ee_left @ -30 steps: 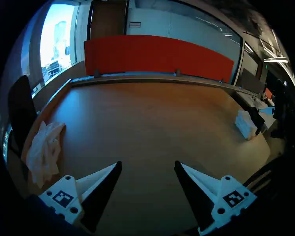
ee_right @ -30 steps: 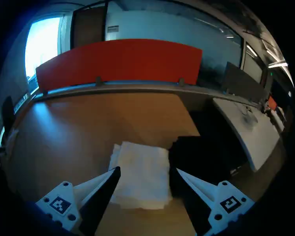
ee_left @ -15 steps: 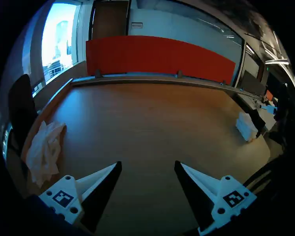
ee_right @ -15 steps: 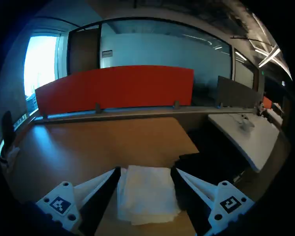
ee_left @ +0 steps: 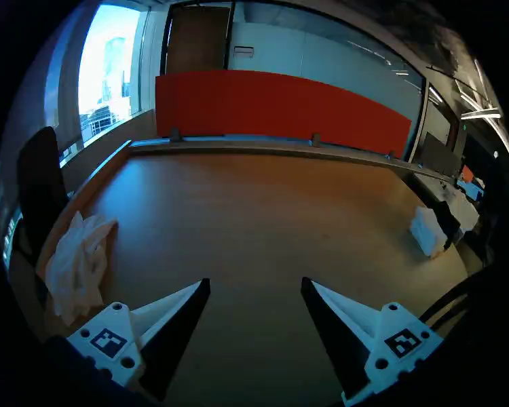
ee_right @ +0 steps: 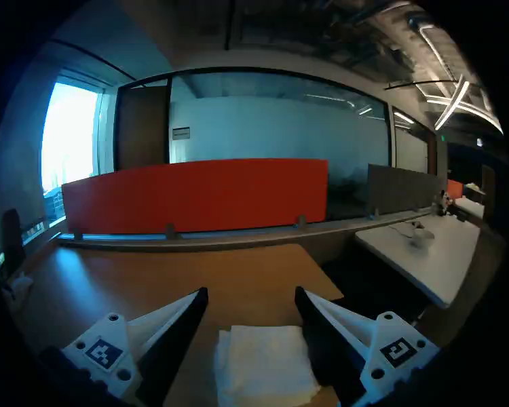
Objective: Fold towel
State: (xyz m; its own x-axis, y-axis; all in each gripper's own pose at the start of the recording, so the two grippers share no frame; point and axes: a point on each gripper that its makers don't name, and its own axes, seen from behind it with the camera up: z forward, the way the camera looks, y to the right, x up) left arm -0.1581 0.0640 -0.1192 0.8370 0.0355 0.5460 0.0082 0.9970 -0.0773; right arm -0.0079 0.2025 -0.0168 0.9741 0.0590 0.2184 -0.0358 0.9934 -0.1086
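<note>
Between your right jaws a folded towel (ee_right: 265,366) is showing white; left of your left jaws a crumpled cloth (ee_left: 78,261) is showing white, the table (ee_left: 254,203) beneath glowing orange-brown.

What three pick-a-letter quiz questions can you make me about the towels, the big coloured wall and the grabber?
1. Where does the crumpled towel lie in the left gripper view?
A) at the left edge of the table
B) in the middle of it
C) pinched between the fingers

2. What colour is the divider panel behind the table?
A) green
B) red
C) yellow

3. How is the right gripper?
A) shut on a towel
B) open
C) shut on a cup

Answers:
1 A: it sits bunched up at the left edge, far from the fingers.
2 B: the long panel is plainly red.
3 B: a wide gap shows between its fingers, and the folded towel lies flat below that gap.
</note>
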